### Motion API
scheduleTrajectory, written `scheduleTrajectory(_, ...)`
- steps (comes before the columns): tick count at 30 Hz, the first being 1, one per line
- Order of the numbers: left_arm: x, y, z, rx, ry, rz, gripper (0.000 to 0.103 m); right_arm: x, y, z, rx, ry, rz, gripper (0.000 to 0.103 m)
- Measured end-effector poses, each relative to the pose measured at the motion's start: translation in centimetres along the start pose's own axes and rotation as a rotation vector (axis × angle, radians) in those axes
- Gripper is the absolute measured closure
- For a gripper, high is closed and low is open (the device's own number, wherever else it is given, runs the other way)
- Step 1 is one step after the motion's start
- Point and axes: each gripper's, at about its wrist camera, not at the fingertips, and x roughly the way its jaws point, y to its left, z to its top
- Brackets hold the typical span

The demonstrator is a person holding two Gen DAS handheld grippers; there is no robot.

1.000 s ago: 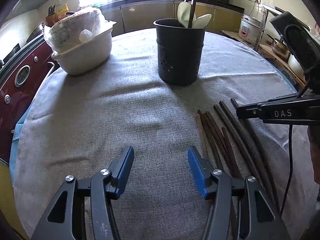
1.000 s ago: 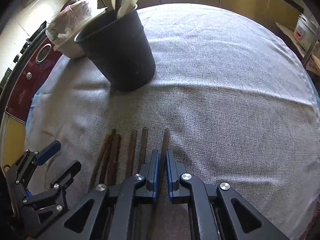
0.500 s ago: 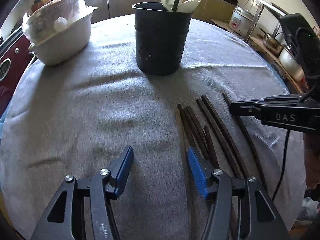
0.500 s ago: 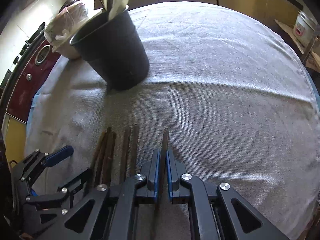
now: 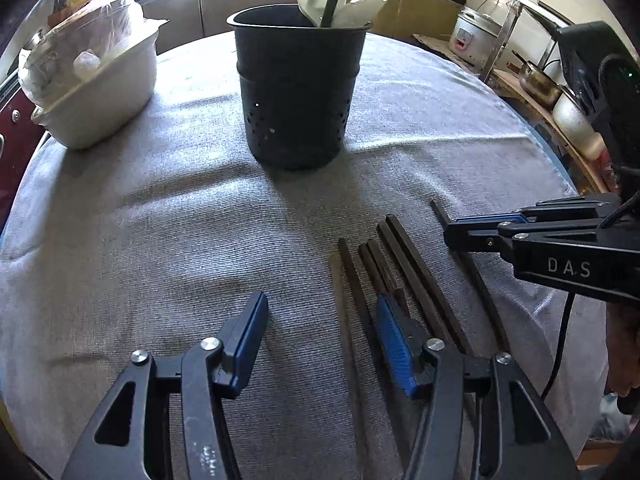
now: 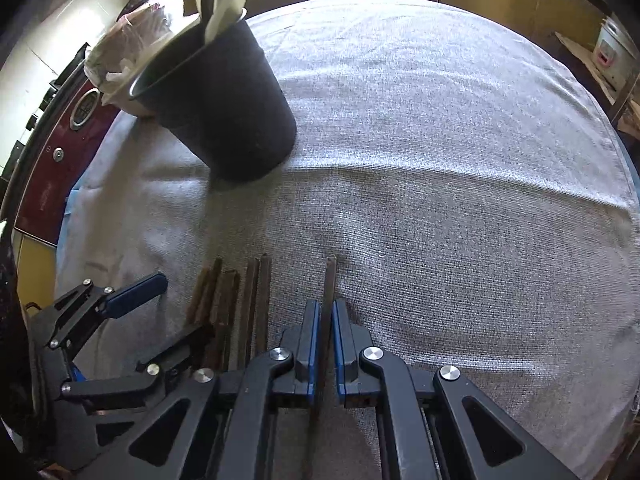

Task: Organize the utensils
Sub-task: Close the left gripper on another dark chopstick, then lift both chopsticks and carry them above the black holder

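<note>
Right gripper: clamped on one chopstick. Left gripper: half-open, just been closing, empty; its view alone shows holder perforations.

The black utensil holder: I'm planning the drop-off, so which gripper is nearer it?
Left, marginally. The left gripper faces the black utensil holder across bare cloth; the right gripper sits farther right, clamping a chopstick.

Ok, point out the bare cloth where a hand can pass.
Free: the wide cloth right of the black holder, and the stretch between the white dish and the left gripper. Crowded: the chopsticks by the right gripper.
</note>
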Motion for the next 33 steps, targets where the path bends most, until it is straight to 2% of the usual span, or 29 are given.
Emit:
scheduleTrajectory(4, -0.6, 1.6, -0.5, -0.017, 0.007, -0.032, 0.064, -0.1, -0.1, 0.2, -0.015, 0.010, -0.003, 0.095)
scheduleTrajectory(8, -0.8, 2.1, -0.8, -0.011, 0.018, -0.038, 0.064, 0.1, -0.1, 0.3, -0.011, 0.019, 0.002, 0.095)
scheduleTrajectory(12, -1.2, 2.0, -1.1, -0.006, 0.033, -0.059, 0.064, 0.4, 0.7, 0.6, -0.029, 0.029, -0.035, 0.095)
scheduleTrajectory(16, -1.0, 1.9, -1.2, 0.013, 0.033, -0.033, 0.064, 0.7, 1.0, 1.0, -0.030, 0.042, -0.035, 0.095)
scheduleTrajectory(23, 0.0, 1.0, 0.4, 0.010, 0.054, -0.002, 0.064, 1.0, 1.5, 1.8, -0.035, 0.061, -0.050, 0.095)
scheduleTrajectory(24, 0.0, 1.0, 0.7, 0.010, 0.058, 0.000, 0.067, 1.0, 1.5, 2.0, -0.038, 0.066, -0.051, 0.095)
scheduleTrajectory(28, 0.4, 0.8, 1.4, 0.023, 0.056, 0.021, 0.091, 1.5, 2.5, 3.0, -0.074, 0.082, -0.074, 0.095)
scheduleTrajectory(33, 0.3, 1.8, 1.3, -0.026, 0.039, -0.038, 0.096, 1.6, 3.1, 3.0, -0.075, 0.064, -0.068, 0.096)
